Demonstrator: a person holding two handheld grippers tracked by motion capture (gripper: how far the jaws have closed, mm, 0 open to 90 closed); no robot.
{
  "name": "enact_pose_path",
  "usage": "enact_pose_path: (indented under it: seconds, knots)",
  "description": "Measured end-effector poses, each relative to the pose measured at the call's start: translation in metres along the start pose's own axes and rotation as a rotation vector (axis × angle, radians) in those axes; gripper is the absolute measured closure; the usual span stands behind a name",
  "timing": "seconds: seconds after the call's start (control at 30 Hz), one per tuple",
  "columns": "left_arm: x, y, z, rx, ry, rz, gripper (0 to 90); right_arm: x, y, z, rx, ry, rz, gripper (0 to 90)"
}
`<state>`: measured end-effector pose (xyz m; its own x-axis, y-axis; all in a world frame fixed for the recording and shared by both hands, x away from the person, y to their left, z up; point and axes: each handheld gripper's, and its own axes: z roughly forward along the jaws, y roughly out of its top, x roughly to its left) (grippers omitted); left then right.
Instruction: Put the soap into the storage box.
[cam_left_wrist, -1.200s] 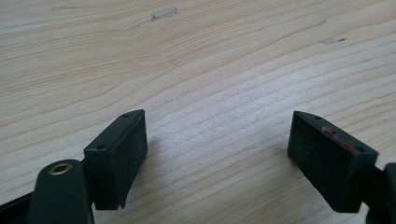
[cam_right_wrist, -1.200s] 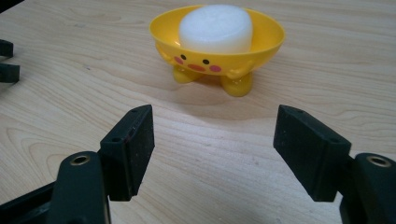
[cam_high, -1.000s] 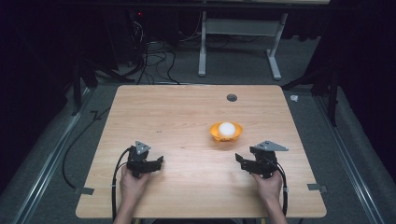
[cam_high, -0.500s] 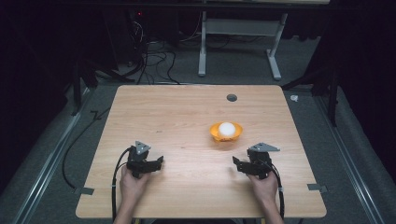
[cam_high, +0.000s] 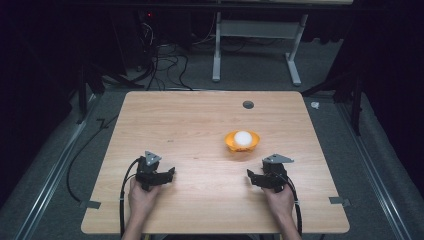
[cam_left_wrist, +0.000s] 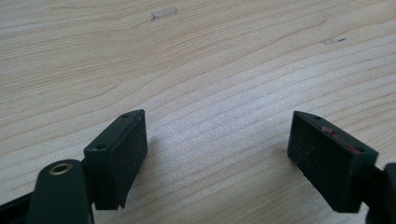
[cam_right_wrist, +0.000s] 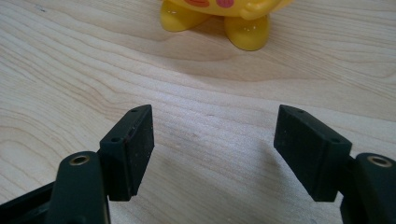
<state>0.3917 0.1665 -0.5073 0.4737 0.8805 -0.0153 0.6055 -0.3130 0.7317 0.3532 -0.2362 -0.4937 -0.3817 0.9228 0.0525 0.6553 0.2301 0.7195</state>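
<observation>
A yellow-orange toy with a white rounded top stands on the wooden table, right of centre. In the right gripper view its yellow feet show at the top edge. My right gripper rests low near the front right, a short way in front of the toy, and its jaws stand open over bare wood. My left gripper sits near the front left, far from the toy. It is open too, with nothing between the pads.
A dark round hole lies in the table's far half. Grey tape tabs mark both front corners. Beyond the table stand a white desk frame and floor cables. Gripper cables trail off the front edge.
My right gripper has sunk toward the table and shifted a little left. The left gripper and the toy have stayed where they were.
</observation>
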Motion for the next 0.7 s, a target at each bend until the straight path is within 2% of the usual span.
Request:
enact_pose_path:
  seconds: [0.7]
  knots:
    - [0.0,0.0,0.0,0.0,0.0,0.0,20.5,-0.0008,-0.0028,0.0059,0.01,-0.005,0.004,29.3]
